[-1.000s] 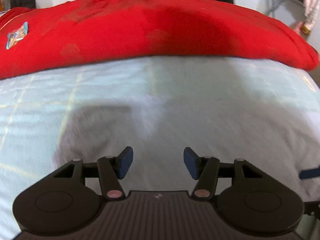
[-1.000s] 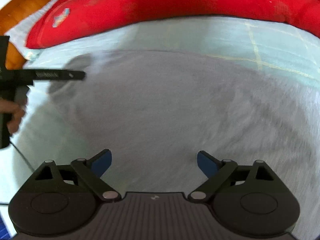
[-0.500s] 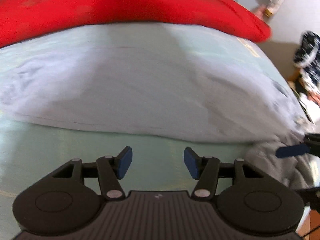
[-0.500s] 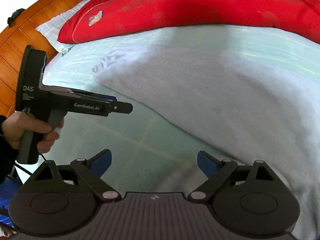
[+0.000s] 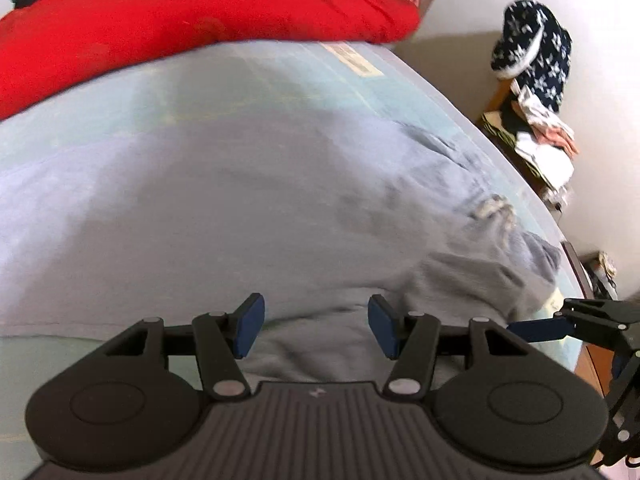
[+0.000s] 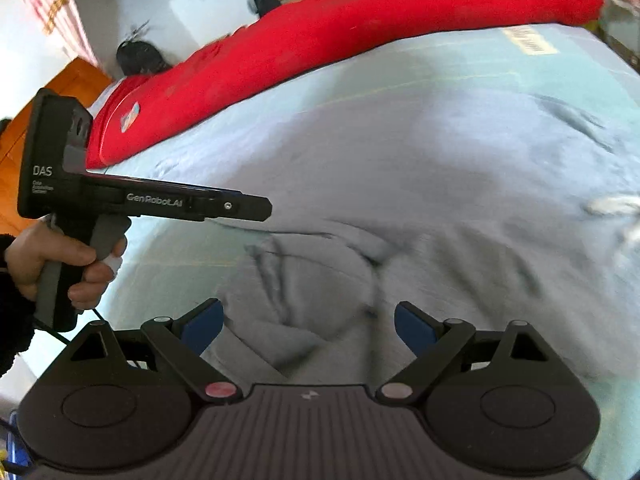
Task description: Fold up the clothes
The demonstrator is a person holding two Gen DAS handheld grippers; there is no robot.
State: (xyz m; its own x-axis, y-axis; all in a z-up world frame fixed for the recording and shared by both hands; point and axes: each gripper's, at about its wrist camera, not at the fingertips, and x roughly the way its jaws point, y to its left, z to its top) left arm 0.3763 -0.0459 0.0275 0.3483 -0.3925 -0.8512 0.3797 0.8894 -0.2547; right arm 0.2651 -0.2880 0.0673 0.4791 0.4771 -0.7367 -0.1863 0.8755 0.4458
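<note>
A pale grey-lilac garment (image 5: 224, 208) lies spread over the bed, bunched into folds at its near right end (image 5: 480, 276). In the right wrist view the same garment (image 6: 420, 184) fills the middle, with a crumpled part (image 6: 304, 276) just ahead of the fingers. My left gripper (image 5: 316, 328) is open over the garment's near edge, nothing between its blue pads. My right gripper (image 6: 308, 326) is open wide above the crumpled part. The left gripper (image 6: 256, 208) also shows from the side in the right wrist view, held by a hand (image 6: 60, 256).
A red quilt (image 5: 180, 16) runs along the far side of the bed over a pale green sheet (image 5: 280, 76). Beyond the bed's right edge stand a dark patterned bag (image 5: 532, 40) and a pile of clothes (image 5: 540, 140). A wooden headboard (image 6: 48, 96) is at left.
Both grippers have swung right along the bed towards the garment's crumpled end. The views pulled back, bringing the bed's right edge and the room into sight. Both stayed open.
</note>
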